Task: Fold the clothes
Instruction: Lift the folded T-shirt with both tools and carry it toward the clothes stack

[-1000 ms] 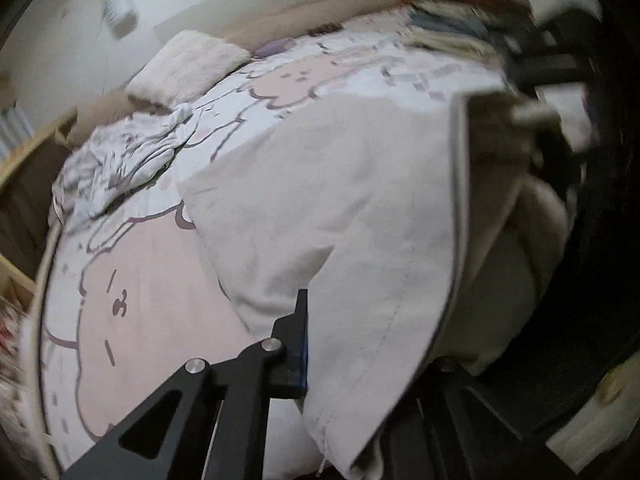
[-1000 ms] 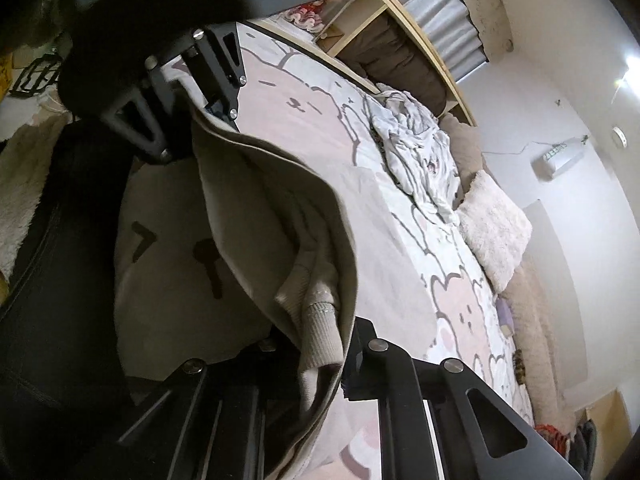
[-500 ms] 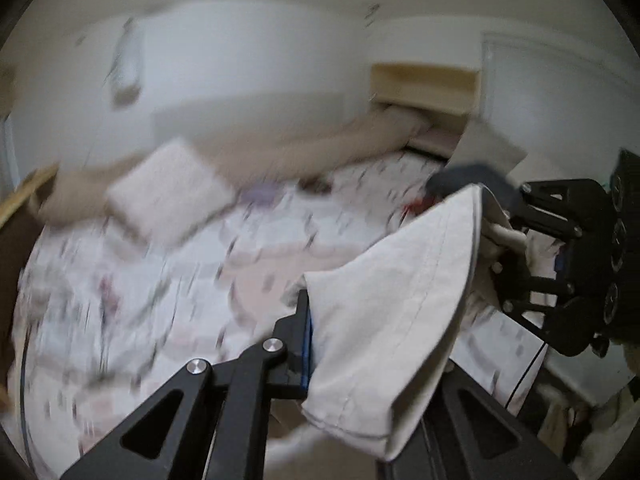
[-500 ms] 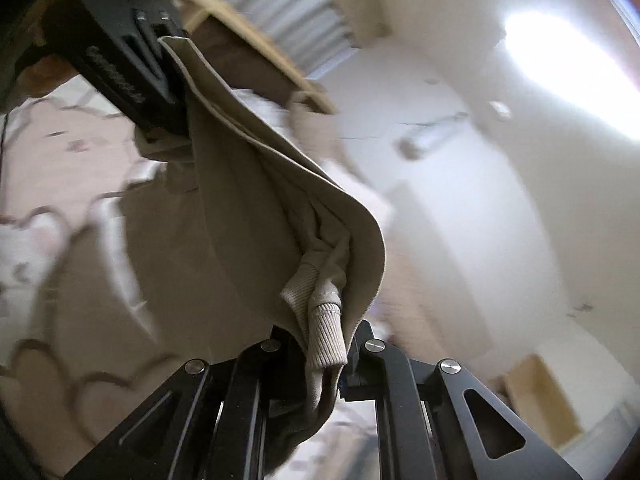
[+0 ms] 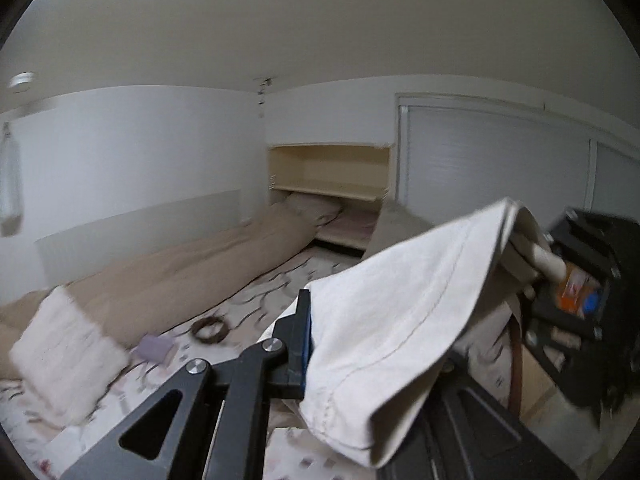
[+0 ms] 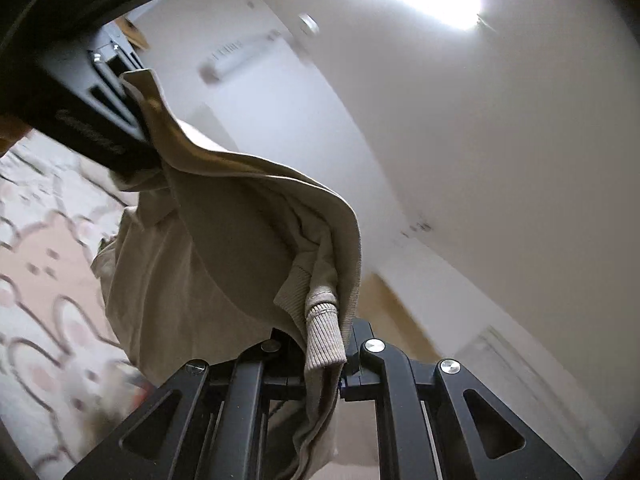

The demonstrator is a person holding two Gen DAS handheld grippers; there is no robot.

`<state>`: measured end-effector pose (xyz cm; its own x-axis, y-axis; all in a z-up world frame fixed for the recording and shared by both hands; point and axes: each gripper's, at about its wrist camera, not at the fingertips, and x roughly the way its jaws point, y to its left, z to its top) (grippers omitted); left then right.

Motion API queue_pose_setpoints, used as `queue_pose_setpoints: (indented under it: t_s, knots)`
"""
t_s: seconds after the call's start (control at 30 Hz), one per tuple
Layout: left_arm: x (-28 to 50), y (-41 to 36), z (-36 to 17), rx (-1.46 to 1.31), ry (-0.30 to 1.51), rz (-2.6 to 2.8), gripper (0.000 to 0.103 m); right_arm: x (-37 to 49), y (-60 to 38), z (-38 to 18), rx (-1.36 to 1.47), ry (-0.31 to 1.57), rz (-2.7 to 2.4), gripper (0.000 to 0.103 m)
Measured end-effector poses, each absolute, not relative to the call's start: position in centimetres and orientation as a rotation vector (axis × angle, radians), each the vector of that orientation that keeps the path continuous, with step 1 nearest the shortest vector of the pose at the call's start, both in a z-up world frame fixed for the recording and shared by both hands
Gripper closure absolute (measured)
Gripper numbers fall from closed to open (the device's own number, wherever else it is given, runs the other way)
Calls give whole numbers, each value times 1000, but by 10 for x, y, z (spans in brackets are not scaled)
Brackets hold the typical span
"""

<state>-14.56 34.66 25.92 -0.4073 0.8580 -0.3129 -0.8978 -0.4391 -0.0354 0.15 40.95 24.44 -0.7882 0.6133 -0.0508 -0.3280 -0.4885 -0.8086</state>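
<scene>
Fabric fills the middle of both views: a beige sweatshirt [image 5: 404, 320] hangs in the air between my two tools, well above the bed [image 5: 256, 292] with its cartoon-print sheet. My left gripper [image 5: 320, 344] is pinched tight on one edge of it, the cloth draping over the right-hand finger so that I only see the left finger [image 5: 298, 340] with its blue pad. My right gripper [image 6: 324, 360] is likewise clamped narrow on the garment, and a ribbed cuff [image 6: 322, 320] spills out just above its jaws, so I judge I have a sleeve bundled in along with the body cloth.

I hold the two pinch points apart and high so the weight of the garment pulls it straight below; the stretch between the tools shows as a taut, slightly sagging span in the right wrist view. Each tool shows in the other's camera, the right one [image 5: 580, 296] at the far end of the span.

Beyond, a white fluffy pillow [image 5: 64, 352], a long tan bolster [image 5: 192, 272] and a small dark ring [image 5: 208, 326] lie on the bed, clear of the garment. I judge the next step calls for laying the sweatshirt flat on the sheet, and the trapped cuff could bunch the fold.
</scene>
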Motion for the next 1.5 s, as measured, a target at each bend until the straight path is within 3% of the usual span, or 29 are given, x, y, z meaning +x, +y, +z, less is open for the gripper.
queue_pose_setpoints:
  t_s: [0.33,0.67,1.13,1.5]
  knots:
    - [-140,528,283,-405,123,1802,95,34,546,286,-555,-846,2157,93]
    - [-109,639,274,-439,115,1653,95,64,616,297,-572,-727,2066,93]
    - [-99,688,209,-541,208,1673,93,50,615,235,-708,-628,2110,93]
    - [-135,617,195,-495,223,1643,91,23,570,213,-752,-666,2252,93]
